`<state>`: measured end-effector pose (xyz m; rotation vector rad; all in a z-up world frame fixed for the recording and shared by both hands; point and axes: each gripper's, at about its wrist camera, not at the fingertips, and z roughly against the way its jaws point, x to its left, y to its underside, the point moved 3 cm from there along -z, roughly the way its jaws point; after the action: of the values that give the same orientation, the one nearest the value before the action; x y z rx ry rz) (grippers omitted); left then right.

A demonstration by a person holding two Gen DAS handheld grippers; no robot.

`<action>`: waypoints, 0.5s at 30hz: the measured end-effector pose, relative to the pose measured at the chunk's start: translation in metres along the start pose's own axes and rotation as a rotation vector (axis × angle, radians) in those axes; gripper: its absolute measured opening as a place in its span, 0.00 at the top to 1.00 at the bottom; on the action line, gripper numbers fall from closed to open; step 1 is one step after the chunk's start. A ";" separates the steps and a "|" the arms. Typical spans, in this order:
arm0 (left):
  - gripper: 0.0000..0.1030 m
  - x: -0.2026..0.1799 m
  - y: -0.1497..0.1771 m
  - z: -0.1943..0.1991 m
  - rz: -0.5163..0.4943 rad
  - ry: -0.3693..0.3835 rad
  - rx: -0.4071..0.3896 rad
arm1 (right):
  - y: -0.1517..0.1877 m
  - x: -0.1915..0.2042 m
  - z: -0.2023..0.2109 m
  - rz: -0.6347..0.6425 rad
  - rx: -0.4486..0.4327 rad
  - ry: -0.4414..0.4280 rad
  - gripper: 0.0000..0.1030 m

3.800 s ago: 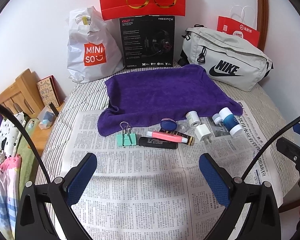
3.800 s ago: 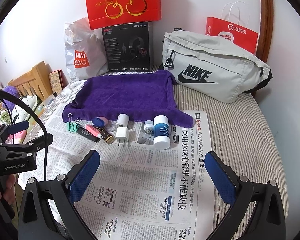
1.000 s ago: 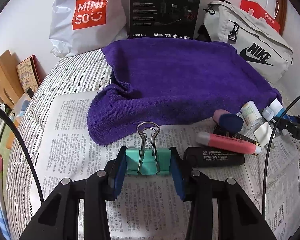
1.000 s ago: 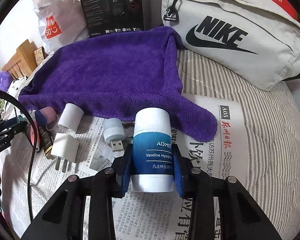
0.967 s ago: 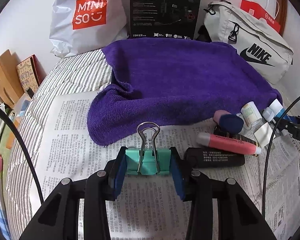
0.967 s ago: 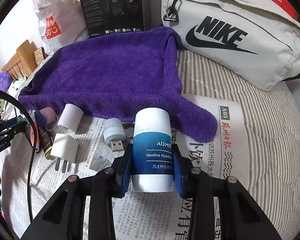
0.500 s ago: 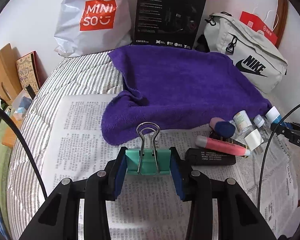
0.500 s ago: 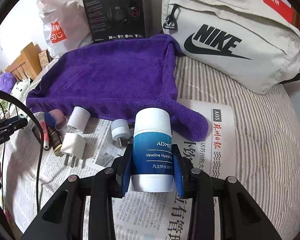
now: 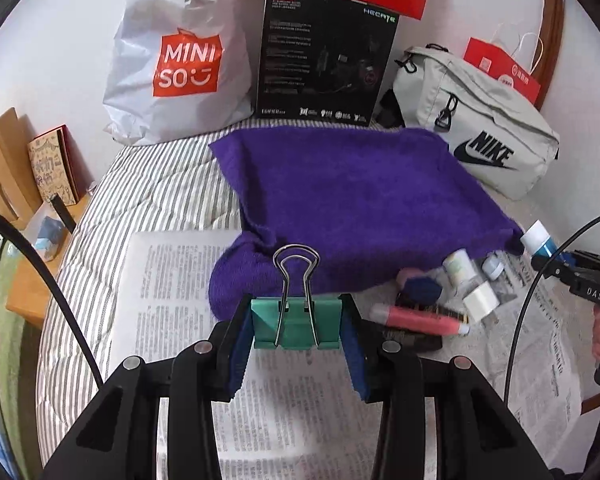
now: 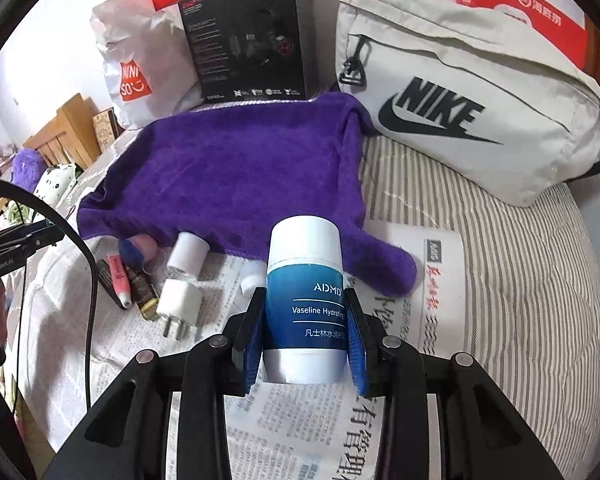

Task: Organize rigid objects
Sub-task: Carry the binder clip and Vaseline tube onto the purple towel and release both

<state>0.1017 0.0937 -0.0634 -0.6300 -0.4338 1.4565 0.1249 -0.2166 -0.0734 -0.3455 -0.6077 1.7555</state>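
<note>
Purple towel (image 9: 360, 200): spread across frame centre.
Right gripper (image 10: 306, 344): lower centre, clenched on the blue-and-white bottle (image 10: 305, 300), upright.
Left gripper (image 9: 296, 336): lower centre, clamping the green binder clip (image 9: 296, 324), wire handles up.

Purple towel (image 9: 360, 200) top lies bare, open from front. Clutter row along its near edge: white plug (image 10: 179, 299), pink tube (image 9: 418, 320), small bottles. Nike bag (image 10: 480, 92), black box (image 9: 324, 56), Miniso bag (image 9: 180, 60) wall off back. Newspaper (image 9: 172, 300) left part free.
</note>
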 end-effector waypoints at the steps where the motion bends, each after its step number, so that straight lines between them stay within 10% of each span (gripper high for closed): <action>1: 0.62 -0.001 -0.003 0.000 -0.003 0.005 0.000 | -0.003 0.001 -0.001 0.001 0.001 -0.002 0.65; 15: 0.62 -0.005 -0.045 -0.025 -0.036 0.035 0.015 | -0.059 0.011 -0.018 0.045 -0.015 -0.026 0.65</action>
<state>0.1521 0.0855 -0.0539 -0.6315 -0.4042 1.4110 0.1788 -0.1917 -0.0544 -0.3494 -0.6359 1.8022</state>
